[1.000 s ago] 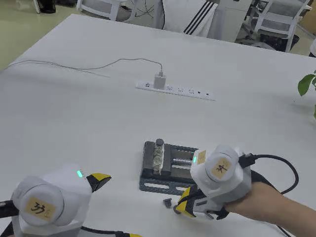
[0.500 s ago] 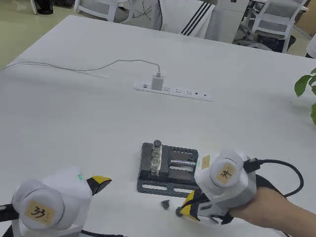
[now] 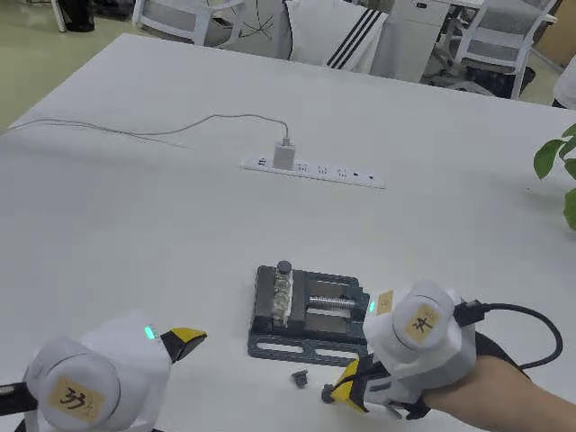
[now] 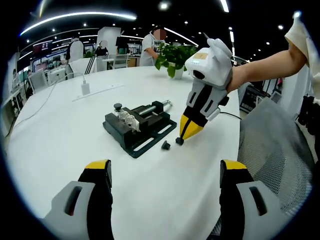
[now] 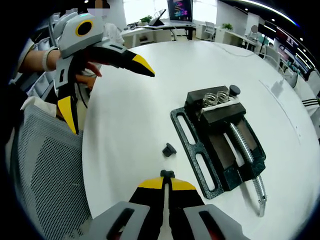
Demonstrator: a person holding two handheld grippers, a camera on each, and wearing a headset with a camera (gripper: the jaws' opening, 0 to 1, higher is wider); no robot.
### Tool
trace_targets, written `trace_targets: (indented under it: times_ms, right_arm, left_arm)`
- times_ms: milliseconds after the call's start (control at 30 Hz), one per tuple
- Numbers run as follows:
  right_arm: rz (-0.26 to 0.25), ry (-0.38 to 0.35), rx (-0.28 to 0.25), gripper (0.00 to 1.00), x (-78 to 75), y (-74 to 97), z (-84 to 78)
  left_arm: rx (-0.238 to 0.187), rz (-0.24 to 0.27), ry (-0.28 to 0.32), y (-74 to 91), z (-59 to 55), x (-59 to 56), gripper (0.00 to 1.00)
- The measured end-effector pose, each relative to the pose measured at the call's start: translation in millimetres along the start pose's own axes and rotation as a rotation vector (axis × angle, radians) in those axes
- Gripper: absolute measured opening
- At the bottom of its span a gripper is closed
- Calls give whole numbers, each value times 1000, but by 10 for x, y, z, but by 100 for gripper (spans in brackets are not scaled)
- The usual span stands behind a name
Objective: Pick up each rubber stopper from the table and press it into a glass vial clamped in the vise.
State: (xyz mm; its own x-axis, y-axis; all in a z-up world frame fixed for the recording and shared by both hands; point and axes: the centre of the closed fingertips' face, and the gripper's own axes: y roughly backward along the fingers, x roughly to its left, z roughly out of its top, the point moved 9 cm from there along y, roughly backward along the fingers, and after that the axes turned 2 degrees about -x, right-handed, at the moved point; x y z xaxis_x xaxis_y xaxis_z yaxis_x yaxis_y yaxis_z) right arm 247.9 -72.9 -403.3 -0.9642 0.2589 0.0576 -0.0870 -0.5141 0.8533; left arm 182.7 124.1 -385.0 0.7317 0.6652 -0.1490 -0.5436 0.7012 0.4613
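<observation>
the right gripper (image 5: 163,184) is clenched, its 2 yellow tips pinching a small dark held stopper (image 5: 166,173) close to the white bench (image 3: 135,225). a loose stopper (image 5: 169,149) lies on the bench just ahead of those tips, between them and the black vise (image 5: 220,145). the vise clamps clear glass vials (image 5: 215,98) side by side at its far end, and 1 of them already wears a seated stopper (image 5: 233,90). the left gripper (image 4: 160,167) hovers well apart, released, its jaws wide and holding nothing.

the step in hand looks like carrying the held stopper to an uncapped vial. to do it well, lift clear of the loose stopper and come over the open mouth from straight above. keep the stopper square to the rim and press down gently and evenly, since glass may crack under a slanted push.

counts: 2 grippers, 1 vise, 3 stoppers (1 pinched, 1 loose, 1 seated). there are at least 2 vials, but the exact number is too small to tell. 1 power strip (image 3: 310,171) lies farther back.
</observation>
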Motion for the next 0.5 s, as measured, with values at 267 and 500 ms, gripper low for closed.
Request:
trace_targets:
  times_ms: [267, 500]
  right_arm:
    - [7, -52, -26, 0, -3, 8, -7]
    - [33, -182, -134, 0, -16, 109, 58]
  left_arm:
    - [-7, 3, -2, -1, 1, -2, 87]
    - [-27, 4, -13, 8, 30, -3, 83]
